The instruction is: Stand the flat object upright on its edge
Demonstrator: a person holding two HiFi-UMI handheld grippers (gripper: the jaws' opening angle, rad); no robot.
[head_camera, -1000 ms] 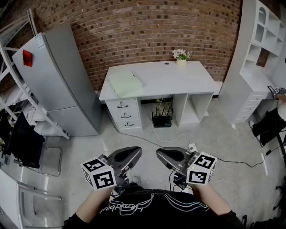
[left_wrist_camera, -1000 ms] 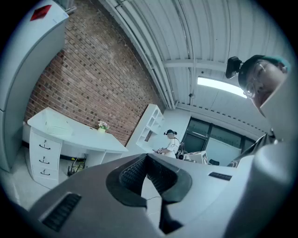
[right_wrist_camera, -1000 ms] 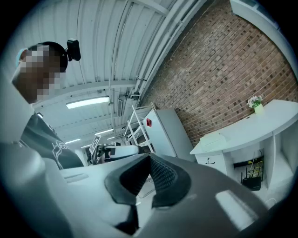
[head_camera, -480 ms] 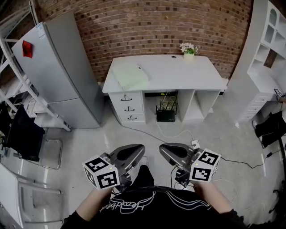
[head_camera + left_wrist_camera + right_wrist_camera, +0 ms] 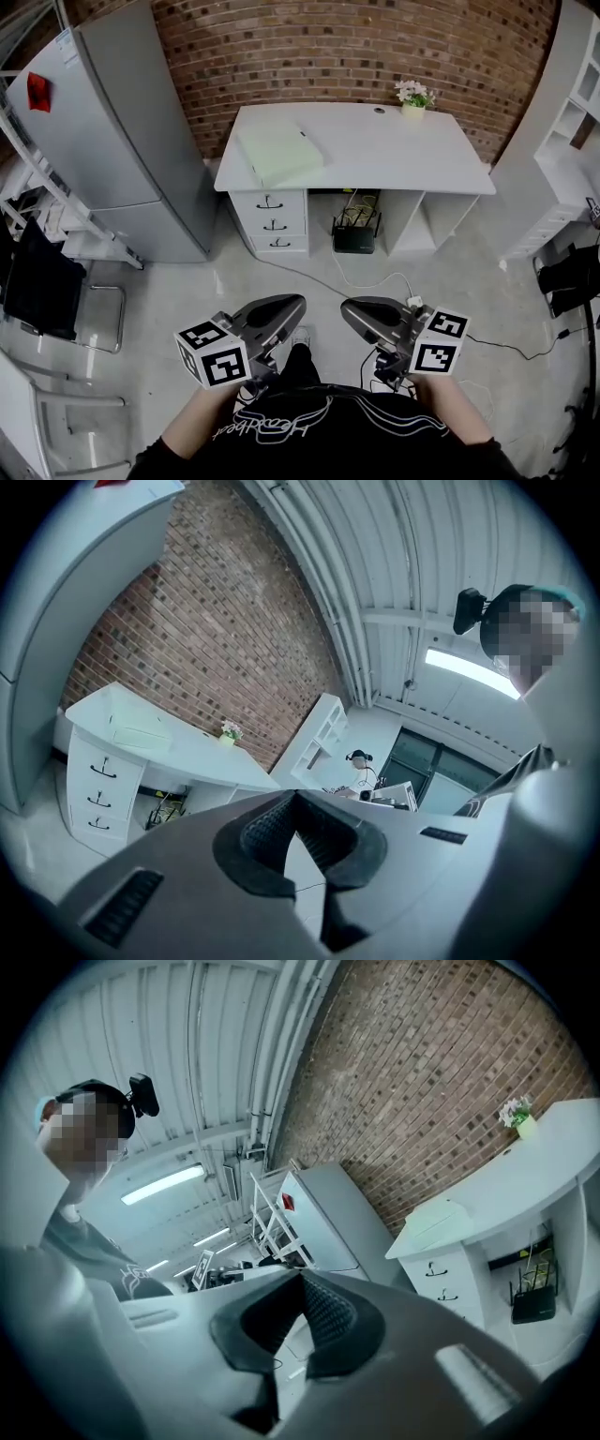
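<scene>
A pale green flat object (image 5: 280, 153) lies flat on the left part of a white desk (image 5: 394, 155), far ahead of me. It shows small in the left gripper view (image 5: 141, 731) and in the right gripper view (image 5: 442, 1222). My left gripper (image 5: 292, 307) is held close to my body over the floor, shut with nothing in it. My right gripper (image 5: 352, 310) is beside it, also shut and empty. In both gripper views the jaw tips meet, left gripper (image 5: 294, 797) and right gripper (image 5: 301, 1279).
A small flower pot (image 5: 413, 103) stands at the desk's back right. A grey fridge (image 5: 103, 141) is left of the desk, a white shelf unit (image 5: 572, 122) right of it. A router (image 5: 357, 239) sits under the desk; cables (image 5: 394, 291) cross the floor. Chairs (image 5: 56, 309) stand at left.
The desk and fridge have drawn nearer and larger in the head view. Both grippers stay shut, side by side, and sit slightly lower and further right in the picture.
</scene>
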